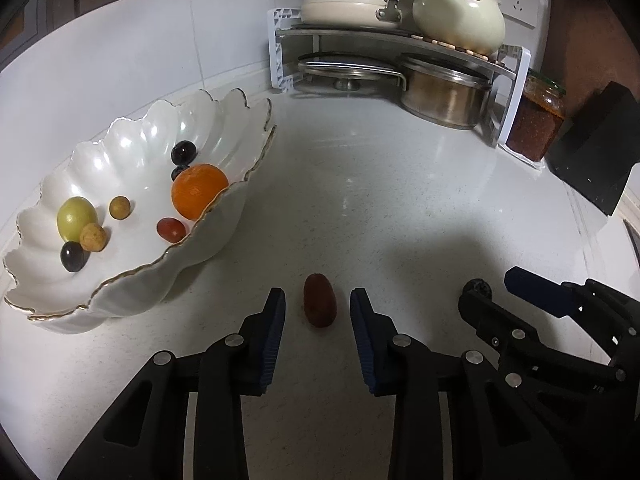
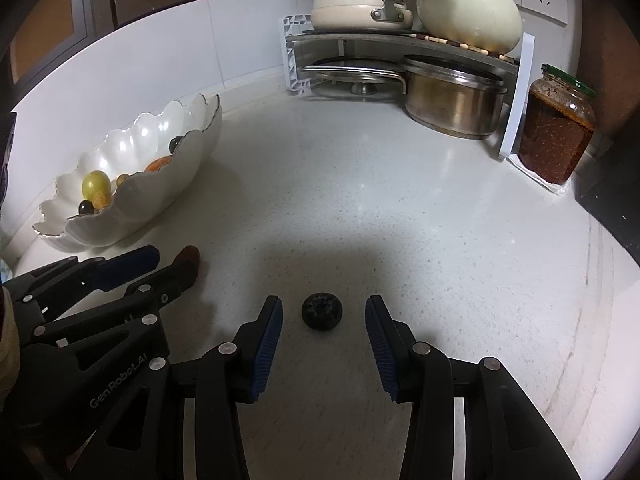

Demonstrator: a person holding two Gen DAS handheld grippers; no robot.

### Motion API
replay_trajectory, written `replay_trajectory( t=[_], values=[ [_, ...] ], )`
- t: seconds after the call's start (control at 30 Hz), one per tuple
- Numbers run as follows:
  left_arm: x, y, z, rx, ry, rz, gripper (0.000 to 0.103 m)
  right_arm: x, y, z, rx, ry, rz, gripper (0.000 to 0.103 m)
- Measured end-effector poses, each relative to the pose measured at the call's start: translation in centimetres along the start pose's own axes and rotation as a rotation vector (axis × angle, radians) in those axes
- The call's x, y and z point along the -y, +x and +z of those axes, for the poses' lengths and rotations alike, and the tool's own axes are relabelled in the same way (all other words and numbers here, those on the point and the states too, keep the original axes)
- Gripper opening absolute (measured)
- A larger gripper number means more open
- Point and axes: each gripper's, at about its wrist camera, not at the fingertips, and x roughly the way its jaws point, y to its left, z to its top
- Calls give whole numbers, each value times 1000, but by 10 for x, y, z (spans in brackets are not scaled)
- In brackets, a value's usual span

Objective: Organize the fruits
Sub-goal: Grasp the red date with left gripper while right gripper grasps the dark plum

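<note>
Grippers both spread wide: left gripper (image 1: 318, 304) straddles the brown date (image 1: 319, 300), right gripper (image 2: 323, 314) straddles the blueberry (image 2: 322, 312), both on the counter (image 1: 400, 200). Imo close slow & centered, w/ light squeeze, then lift to the bowl (image 1: 208, 236) holding 8 fruits.

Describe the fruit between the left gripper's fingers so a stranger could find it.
Start at the scalloped white bowl on the white countertop. Just right of it, between the open left gripper fingers, lies a reddish-brown oblong date. The blueberry nearby is round and dark.
</note>
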Motion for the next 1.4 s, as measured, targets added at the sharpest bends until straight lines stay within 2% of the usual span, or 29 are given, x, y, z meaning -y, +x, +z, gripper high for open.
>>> replay_trajectory(
  t=[0.3,0.57,1.03,1.4],
  values=[
    [1,8,1,-16,-15,12,27,2,5,1,-5,-14,4,42],
    [0,13,1,-34,-33,9,18,3,13,2,-33,1,43,25],
    [-2,-8,-3,-7,-39,23,17,1,-1,4,-3,-23,57,24],
    [-9,-50,-1,44,-86,42,17,-5,-33,17,57,-51,81,24]
  ],
)
